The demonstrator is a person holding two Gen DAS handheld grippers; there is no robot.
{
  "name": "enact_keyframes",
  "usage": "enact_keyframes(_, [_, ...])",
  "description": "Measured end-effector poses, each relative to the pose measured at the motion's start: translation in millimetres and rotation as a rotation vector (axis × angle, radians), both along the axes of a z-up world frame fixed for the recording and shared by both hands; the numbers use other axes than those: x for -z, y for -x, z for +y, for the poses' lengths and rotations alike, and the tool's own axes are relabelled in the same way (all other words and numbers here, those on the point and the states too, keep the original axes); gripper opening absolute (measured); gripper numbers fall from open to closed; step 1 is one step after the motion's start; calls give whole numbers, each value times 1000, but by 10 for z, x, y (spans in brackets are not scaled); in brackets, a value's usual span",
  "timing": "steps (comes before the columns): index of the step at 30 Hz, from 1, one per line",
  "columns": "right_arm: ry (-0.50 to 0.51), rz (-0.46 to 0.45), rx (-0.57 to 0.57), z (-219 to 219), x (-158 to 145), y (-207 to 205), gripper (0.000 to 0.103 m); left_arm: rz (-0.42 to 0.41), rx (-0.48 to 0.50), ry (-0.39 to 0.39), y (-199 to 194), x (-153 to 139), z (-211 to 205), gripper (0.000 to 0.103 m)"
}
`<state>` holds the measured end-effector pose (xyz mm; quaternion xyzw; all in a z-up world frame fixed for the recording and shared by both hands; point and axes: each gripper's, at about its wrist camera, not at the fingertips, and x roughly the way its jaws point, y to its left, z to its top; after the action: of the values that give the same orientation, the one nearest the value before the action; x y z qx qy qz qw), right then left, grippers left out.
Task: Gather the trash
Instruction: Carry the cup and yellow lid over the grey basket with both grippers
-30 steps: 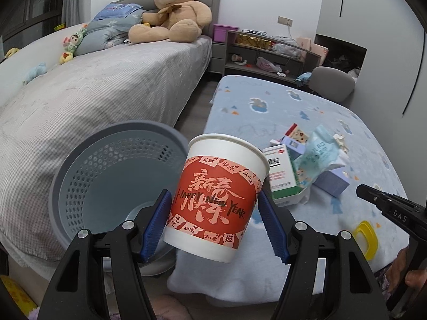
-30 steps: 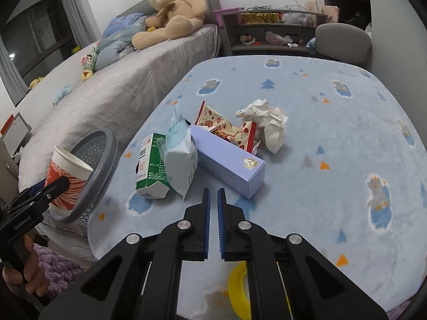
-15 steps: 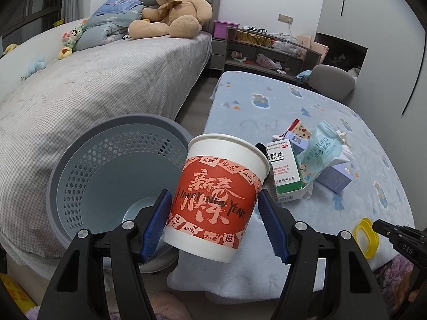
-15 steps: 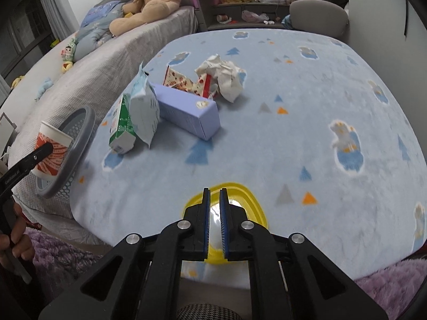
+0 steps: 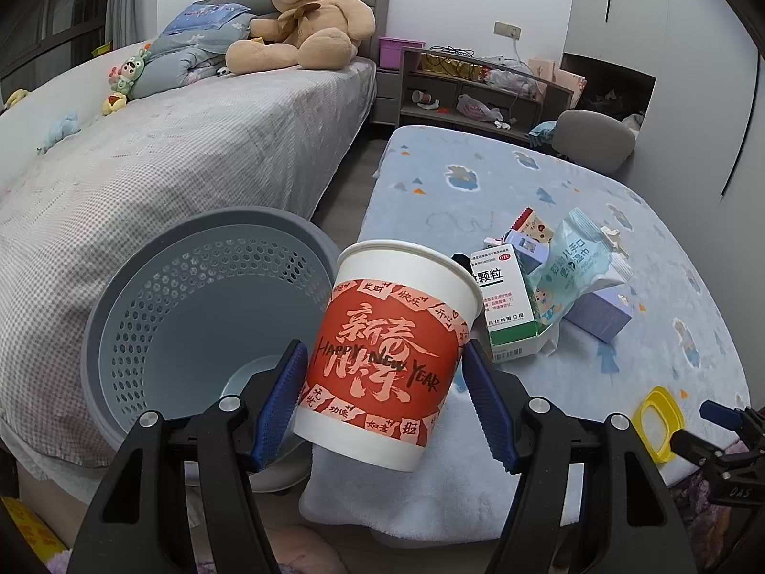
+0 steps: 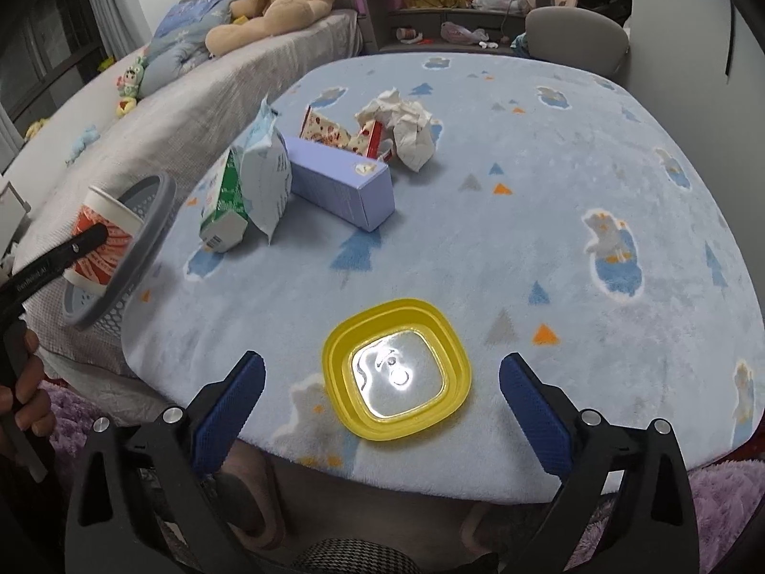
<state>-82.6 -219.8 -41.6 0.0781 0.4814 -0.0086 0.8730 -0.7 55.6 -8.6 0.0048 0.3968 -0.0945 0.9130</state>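
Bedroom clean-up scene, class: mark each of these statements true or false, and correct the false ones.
1. The left tongs grip a paper cup printed red. True.
2. The cup already lies inside the grey basket. False: it is held in the air beside the basket.
3. The right tongs are clamped on the yellow tub. False: their jaws are opening, with the tub between the pads, untouched.
4. A crumpled tissue lies on the blue blanket. True.
5. The teddy bear sits on the blue blanket. False: it sits on the grey bed.
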Motion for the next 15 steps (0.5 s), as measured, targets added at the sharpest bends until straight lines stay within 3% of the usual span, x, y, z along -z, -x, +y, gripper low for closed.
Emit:
enact_keyframes(11, [48,68,-7,65,303,-191,97,7,-6,-2,-18,31,10,65])
enact_keyframes(13, [38,69,3,44,328,-194,92,10,-6,-1,-22,33,16,65])
enact_keyframes(15, [62,63,11,44,299,-190,73,13,-7,2,-27,30,29,65])
